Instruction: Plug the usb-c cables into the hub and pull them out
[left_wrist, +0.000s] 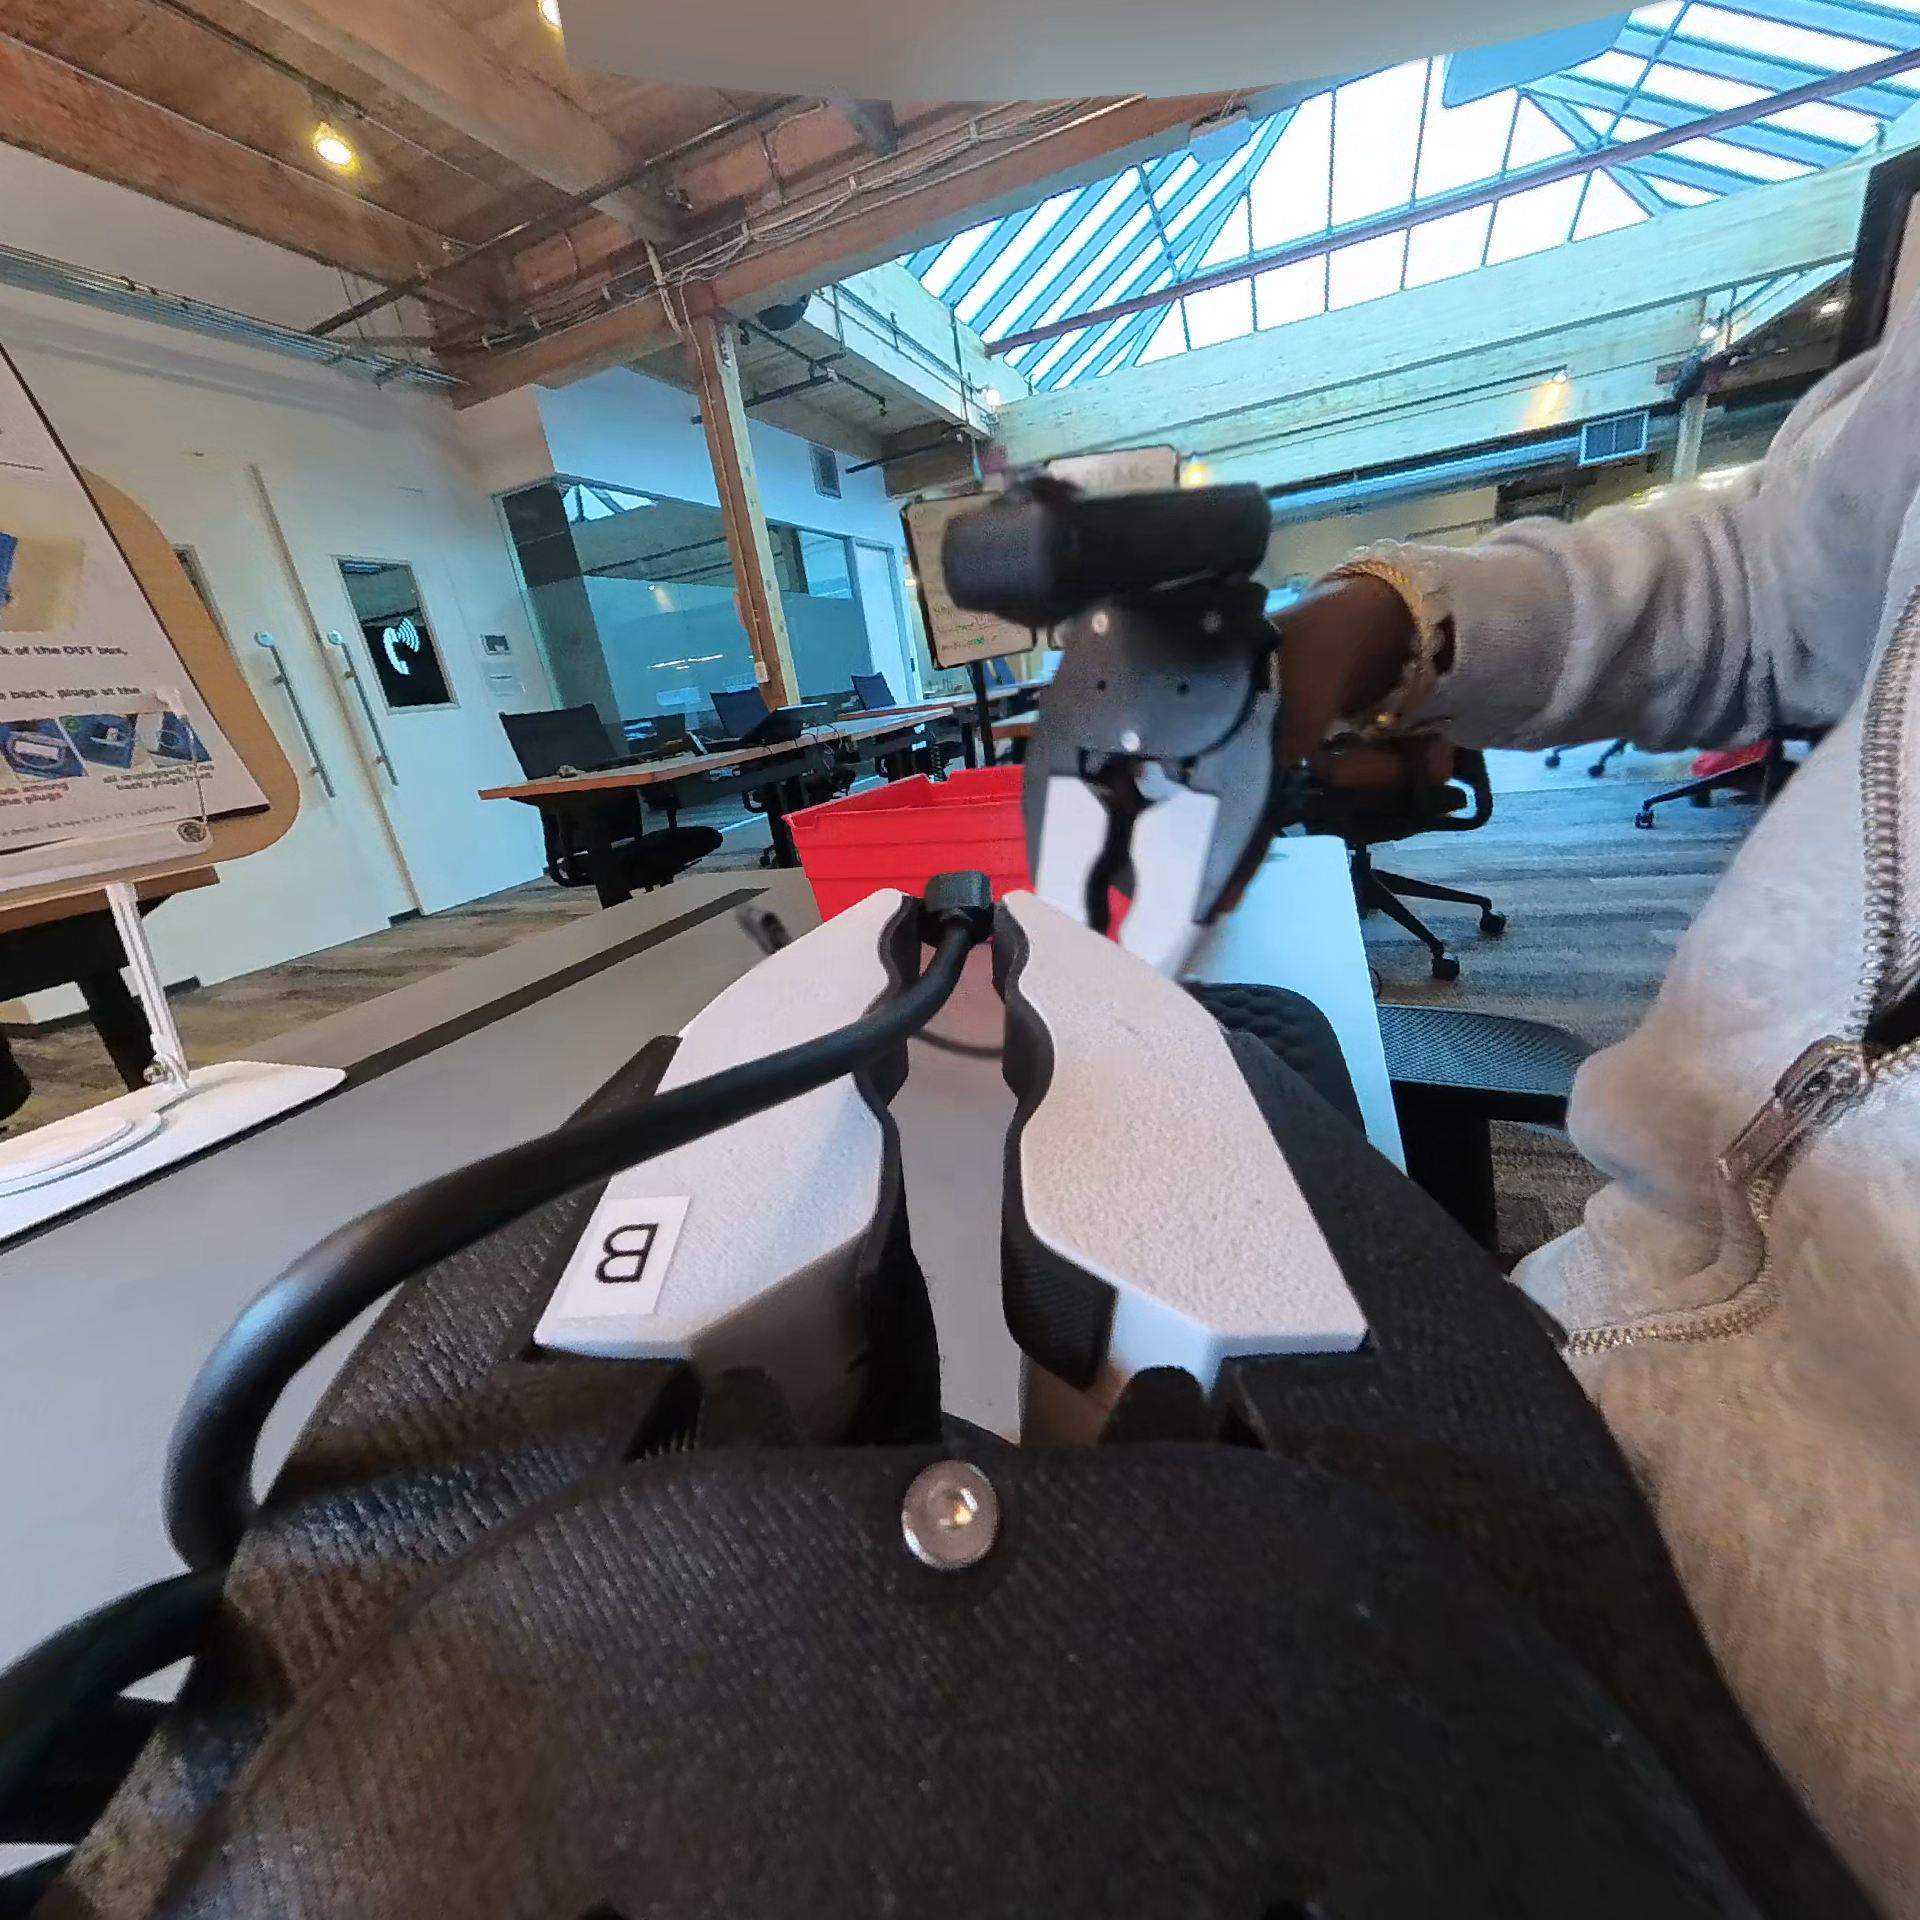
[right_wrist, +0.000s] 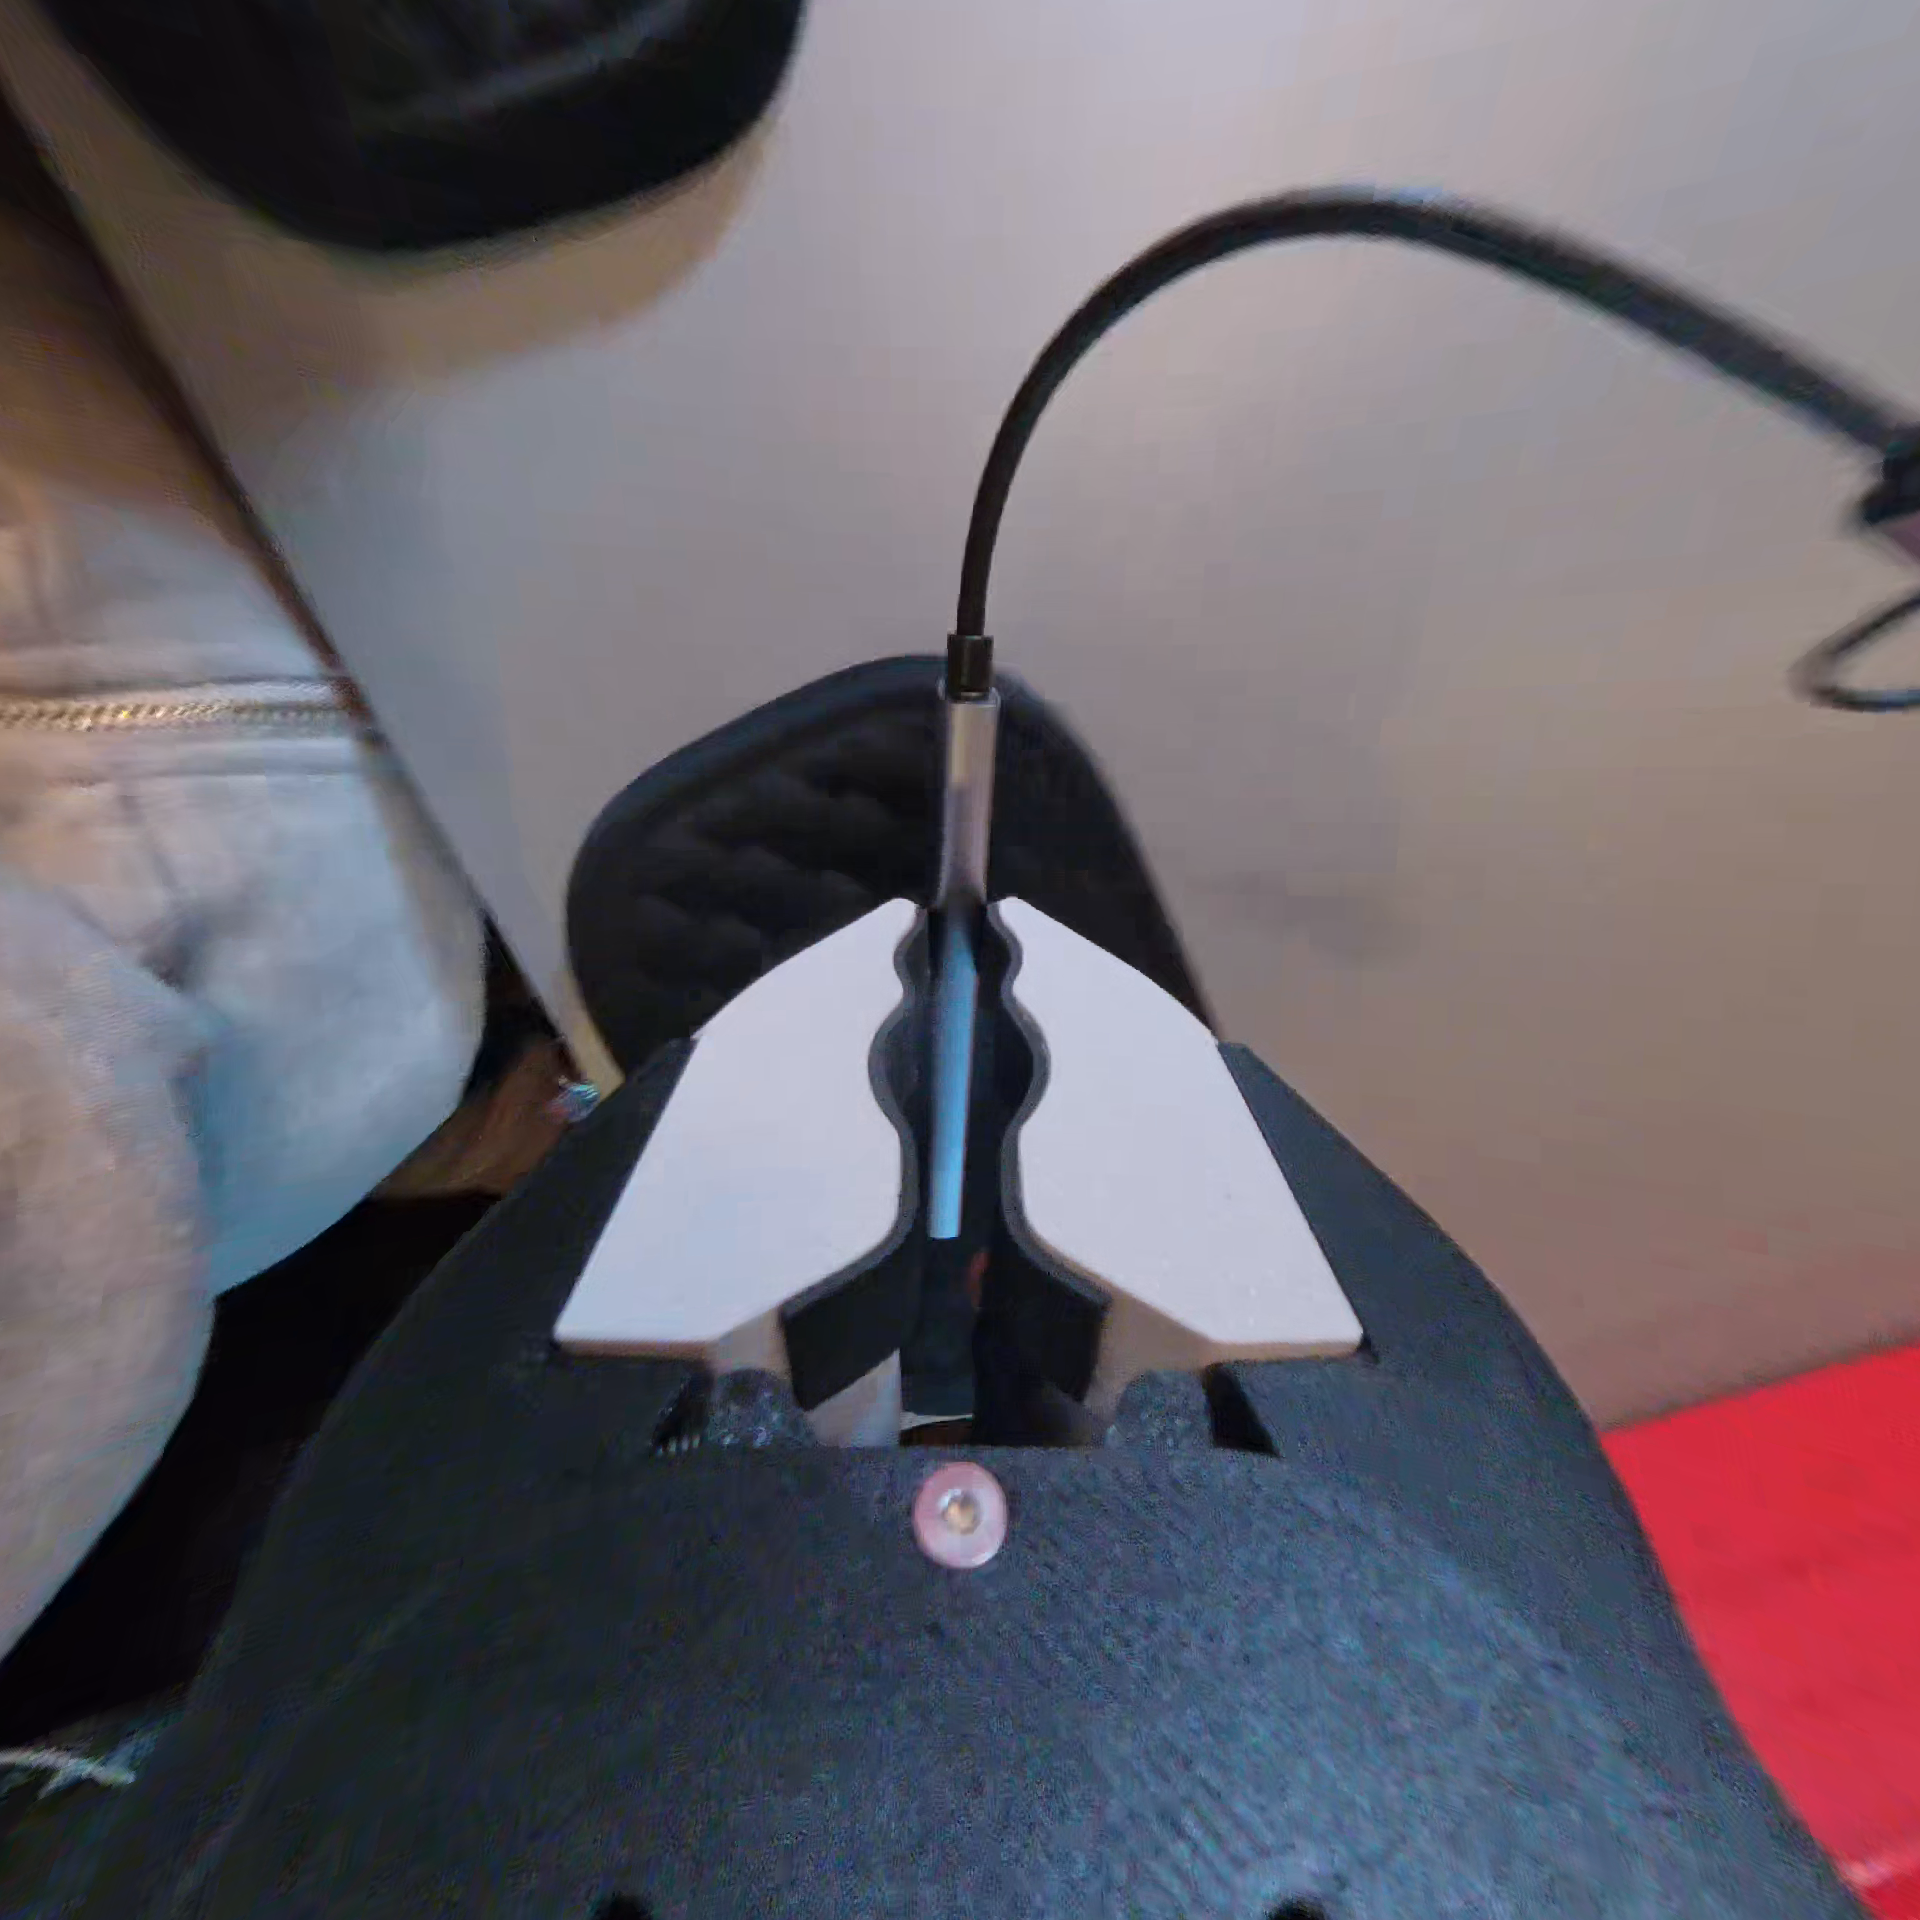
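Crowding hub (right_wrist: 961, 935): red bin (left_wrist: 914, 844), maybe chair.

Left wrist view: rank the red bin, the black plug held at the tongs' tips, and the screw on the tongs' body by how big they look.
1. red bin, largest, though partly hidden by the tongs.
2 and 3. screw and black plug look about alike; the screw sits much nearer the camera, so I won't rank them.

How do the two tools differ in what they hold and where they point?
The left tool pinches a black cable plug at its tips; the right tool clamps a slim silver hub along its length. The left one faces out across the desk; the right points down at the grey desk. Both are shut.
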